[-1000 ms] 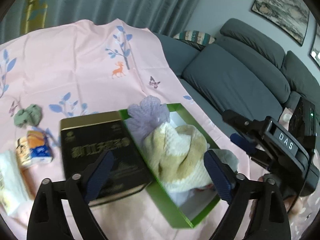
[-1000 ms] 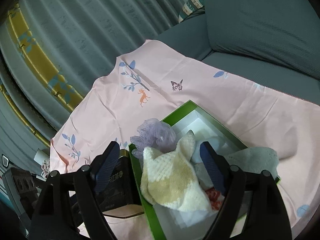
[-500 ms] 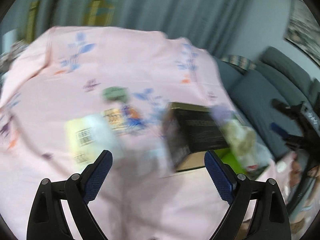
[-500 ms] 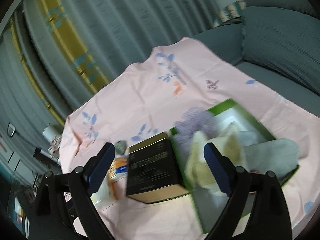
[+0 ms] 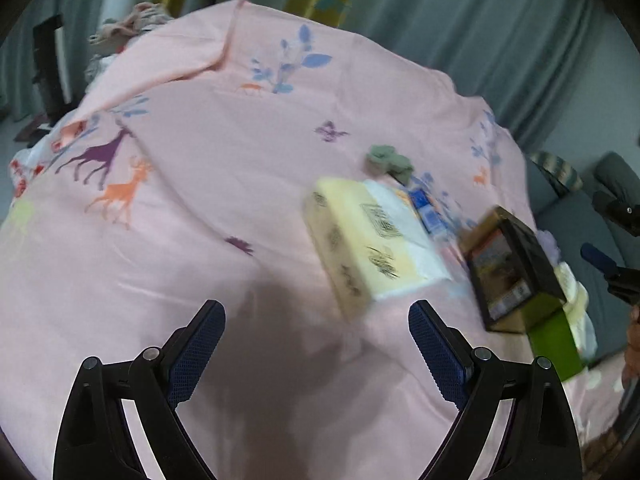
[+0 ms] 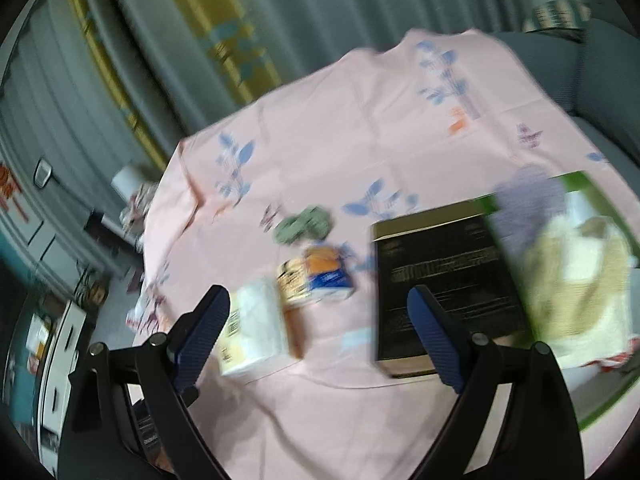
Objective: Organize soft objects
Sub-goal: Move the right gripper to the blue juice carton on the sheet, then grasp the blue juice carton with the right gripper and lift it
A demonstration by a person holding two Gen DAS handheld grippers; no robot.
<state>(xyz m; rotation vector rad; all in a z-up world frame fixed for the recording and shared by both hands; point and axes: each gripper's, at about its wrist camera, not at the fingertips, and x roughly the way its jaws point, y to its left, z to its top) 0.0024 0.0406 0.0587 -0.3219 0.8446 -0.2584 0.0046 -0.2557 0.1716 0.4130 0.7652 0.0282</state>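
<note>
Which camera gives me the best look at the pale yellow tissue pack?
The left wrist view: the tissue pack lies there whole, near mid-frame, its printed faces showing. In the right wrist view the same pack is blurrier and partly behind a finger of the right hand-held gripper.

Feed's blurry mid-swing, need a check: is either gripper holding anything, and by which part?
Nothing is held. The left gripper and right gripper are both open and empty above the pink cloth.

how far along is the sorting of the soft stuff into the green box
Done: a cream towel and purple piece lie in the green box. In hand: nothing; both tongs are open. Left: green cloth, tissue packs on the sheet.
</note>
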